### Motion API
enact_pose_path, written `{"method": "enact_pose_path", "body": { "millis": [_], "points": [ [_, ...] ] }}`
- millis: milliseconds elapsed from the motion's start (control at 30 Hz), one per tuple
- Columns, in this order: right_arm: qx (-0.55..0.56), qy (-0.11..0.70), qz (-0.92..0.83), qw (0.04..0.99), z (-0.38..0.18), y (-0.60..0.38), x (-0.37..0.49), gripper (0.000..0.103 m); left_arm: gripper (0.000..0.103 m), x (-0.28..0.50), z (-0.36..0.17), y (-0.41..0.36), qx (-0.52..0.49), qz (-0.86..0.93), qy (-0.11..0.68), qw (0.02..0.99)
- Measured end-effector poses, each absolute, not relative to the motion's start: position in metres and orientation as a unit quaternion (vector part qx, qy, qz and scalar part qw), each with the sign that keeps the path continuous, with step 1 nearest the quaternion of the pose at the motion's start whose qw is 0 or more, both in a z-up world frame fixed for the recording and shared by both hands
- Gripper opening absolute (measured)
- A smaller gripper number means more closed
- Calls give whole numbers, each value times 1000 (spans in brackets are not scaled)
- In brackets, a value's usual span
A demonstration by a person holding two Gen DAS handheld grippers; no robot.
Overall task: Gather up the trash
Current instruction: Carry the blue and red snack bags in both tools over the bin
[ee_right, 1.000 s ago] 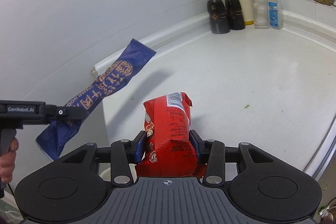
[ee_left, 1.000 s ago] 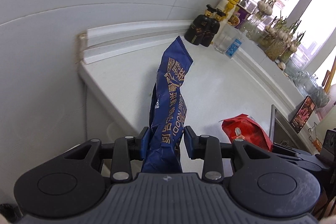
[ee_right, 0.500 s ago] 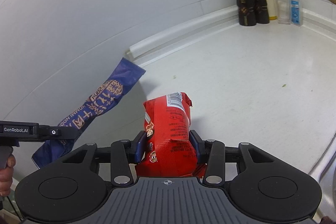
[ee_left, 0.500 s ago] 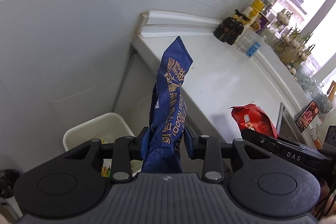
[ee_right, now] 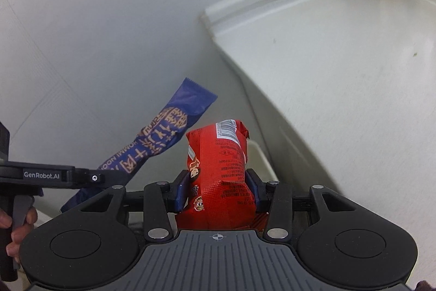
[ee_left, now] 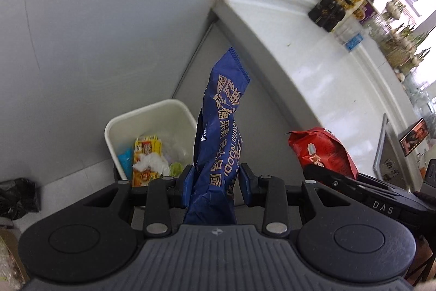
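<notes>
My left gripper (ee_left: pixel 216 186) is shut on a long blue noodle wrapper (ee_left: pixel 222 124) that stands up between its pads. Below and left of it sits a white trash bin (ee_left: pixel 152 113) on the floor, with yellow packets and crumpled paper inside. My right gripper (ee_right: pixel 218 188) is shut on a red snack bag (ee_right: pixel 220 173). In the left wrist view the red bag (ee_left: pixel 323 149) hangs to the right, past the counter's edge. In the right wrist view the blue wrapper (ee_right: pixel 163 138) shows at left, and a corner of the bin (ee_right: pixel 261 157) peeks out behind the red bag.
A white countertop (ee_left: pixel 321 70) runs to the right, with dark bottles (ee_left: pixel 327 15) and jars at its far end. A grey wall (ee_left: pixel 95 18) stands behind the bin. A black bag (ee_left: pixel 16 198) lies on the floor at left. A hand (ee_right: pixel 16 220) holds the left gripper's handle.
Both grippers have moved left off the countertop and tipped downward, still holding their wrappers. The trash bin has come into view below the left gripper.
</notes>
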State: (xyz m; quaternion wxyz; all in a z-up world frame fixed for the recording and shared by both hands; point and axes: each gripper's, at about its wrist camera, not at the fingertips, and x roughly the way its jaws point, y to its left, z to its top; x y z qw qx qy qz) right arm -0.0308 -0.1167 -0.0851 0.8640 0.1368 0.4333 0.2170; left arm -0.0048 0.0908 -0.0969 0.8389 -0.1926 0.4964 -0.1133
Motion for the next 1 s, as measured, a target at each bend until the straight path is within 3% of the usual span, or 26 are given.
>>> {"method": "enact_pose_path", "body": {
  "millis": [633, 1000],
  "points": [
    [194, 511, 142, 825, -200, -64, 36, 42, 31, 55, -223, 92, -140, -84, 605, 779],
    [188, 553, 99, 806, -265, -38, 105, 42, 32, 97, -265, 91, -93, -63, 640, 760]
  ]
}}
